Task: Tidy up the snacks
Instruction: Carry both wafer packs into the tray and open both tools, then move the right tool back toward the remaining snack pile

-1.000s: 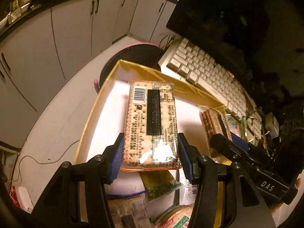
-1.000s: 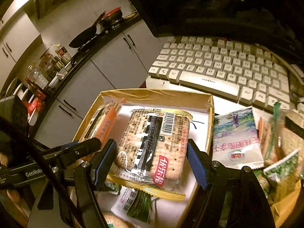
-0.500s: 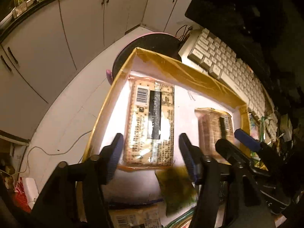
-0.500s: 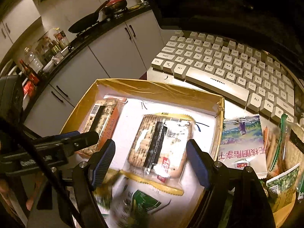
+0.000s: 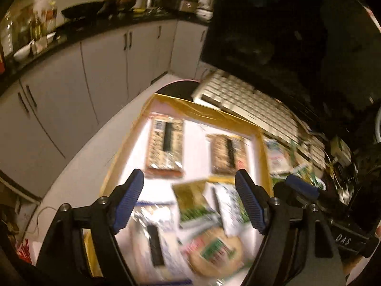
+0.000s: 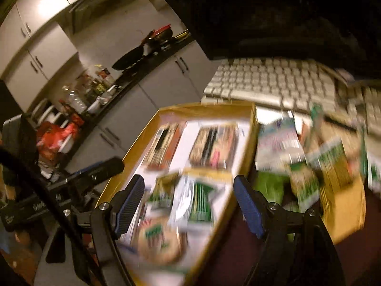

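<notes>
- Two cracker packs lie flat in the far part of the box [image 5: 214, 115], side by side and apart: the left pack [image 5: 165, 144] near the left wall, the right pack [image 5: 228, 153] near the right wall. Both seem placed, so this part of the task looks done.
- The near part of the box holds a loose heap: a green packet [image 5: 194, 205], a white-green packet [image 5: 232, 208], a round snack [image 5: 214, 250] and a long pack [image 5: 152, 233]. They overlap and lie at different angles; I judge they are not yet arranged.
- Outside the box, to its right, more snacks [image 6: 307, 162] lie mixed on the surface, just before the keyboard [image 6: 273, 81]. These are probably left to sort.
- The left claw [image 5: 189, 201] has just been opening; its jaws stand wide and nothing is pressed between them, it hangs above the heap.
- The right claw [image 6: 189, 205] is also wide open and empty, above the near right part of the box.
- My judgement: the task is only partly done, most snacks remain. The pictures are blurred, so the labels cannot be read.
</notes>
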`<state>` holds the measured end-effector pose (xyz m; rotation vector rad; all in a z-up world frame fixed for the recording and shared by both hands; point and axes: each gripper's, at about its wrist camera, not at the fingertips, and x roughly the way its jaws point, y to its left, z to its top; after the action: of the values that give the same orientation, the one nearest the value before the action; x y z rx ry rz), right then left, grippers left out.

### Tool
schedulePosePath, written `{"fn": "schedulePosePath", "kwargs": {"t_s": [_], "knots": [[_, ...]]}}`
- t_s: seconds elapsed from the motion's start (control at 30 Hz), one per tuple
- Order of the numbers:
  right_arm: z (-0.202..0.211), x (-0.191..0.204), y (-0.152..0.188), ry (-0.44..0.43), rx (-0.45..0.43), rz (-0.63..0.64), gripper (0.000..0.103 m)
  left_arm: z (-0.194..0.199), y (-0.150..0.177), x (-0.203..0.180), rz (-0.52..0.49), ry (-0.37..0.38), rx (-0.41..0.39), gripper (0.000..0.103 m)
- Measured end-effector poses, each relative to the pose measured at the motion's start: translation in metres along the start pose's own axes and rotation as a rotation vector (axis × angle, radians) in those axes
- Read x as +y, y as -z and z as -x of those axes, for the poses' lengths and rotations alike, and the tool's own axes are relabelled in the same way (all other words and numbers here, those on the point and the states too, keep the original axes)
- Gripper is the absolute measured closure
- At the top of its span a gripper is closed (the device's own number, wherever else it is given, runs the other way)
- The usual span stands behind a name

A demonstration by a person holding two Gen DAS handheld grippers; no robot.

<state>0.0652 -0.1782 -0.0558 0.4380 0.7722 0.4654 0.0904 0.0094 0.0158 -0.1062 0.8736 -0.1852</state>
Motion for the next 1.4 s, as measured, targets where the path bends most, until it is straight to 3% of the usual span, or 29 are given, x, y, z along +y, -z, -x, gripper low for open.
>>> {"fn": "schedulePosePath", "kwargs": {"t_s": [0.1,0.37,0.67,0.93,1.1,1.27,1.4], "knots": [[0.025,-0.014,0.024,0.005,-0.022,-0.023,0.025,0.013,0.017,-0.022,-0.036,0.035,-0.008,0.023],[0.081,-0.055,0.067,0.133,-0.092,-0.082,0.025,0.025,0.052,-0.082,-0.140,0.076,0.018,0.023],[0.104,-0.098,0.084,0.155,-0.124,-0.205,0.025,0.031,0.073,-0.128,-0.238,0.097,0.024,0.023],[0.092,-0.115,0.062,0.190,-0.107,-0.261,0.025,0.023,0.078,-0.127,-0.227,0.111,0.042,0.023],[0.079,-0.127,0.033,0.158,-0.112,-0.307,0.025,0.021,0.078,-0.118,-0.190,0.121,0.043,0.023],[0.062,-0.122,0.002,0.120,-0.121,-0.254,0.025,0.021,0.075,-0.111,-0.172,0.124,0.041,0.023],[0.041,-0.121,-0.001,0.130,-0.061,-0.214,0.025,0.024,0.073,-0.108,-0.169,0.128,0.033,0.023]]}}
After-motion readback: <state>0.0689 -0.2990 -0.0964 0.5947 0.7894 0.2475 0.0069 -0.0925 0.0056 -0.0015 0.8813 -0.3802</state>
